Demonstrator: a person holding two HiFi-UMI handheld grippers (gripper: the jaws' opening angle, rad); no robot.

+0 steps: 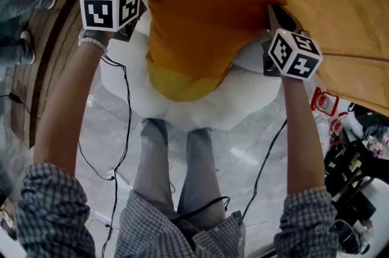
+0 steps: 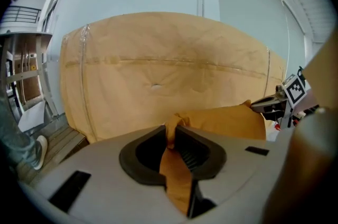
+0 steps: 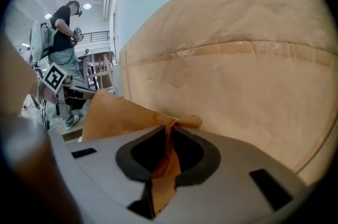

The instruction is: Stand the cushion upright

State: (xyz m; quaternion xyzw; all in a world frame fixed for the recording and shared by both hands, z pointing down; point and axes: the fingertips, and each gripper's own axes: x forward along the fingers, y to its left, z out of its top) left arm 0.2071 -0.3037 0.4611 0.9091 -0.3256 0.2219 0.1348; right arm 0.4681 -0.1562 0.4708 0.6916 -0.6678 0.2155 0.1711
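over white seat, cushion pinched in both jaws

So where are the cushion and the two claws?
cushion (image 1: 200,19), head view, middle of its orange cover
left claw (image 2: 172,134), left gripper view, between its tips
right claw (image 3: 170,132), right gripper view, between its tips

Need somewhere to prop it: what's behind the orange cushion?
A big tan padded backrest rises behind the cushion. Whether they touch is unclear; the cushion hides the backrest's lower part and some of the white seat.
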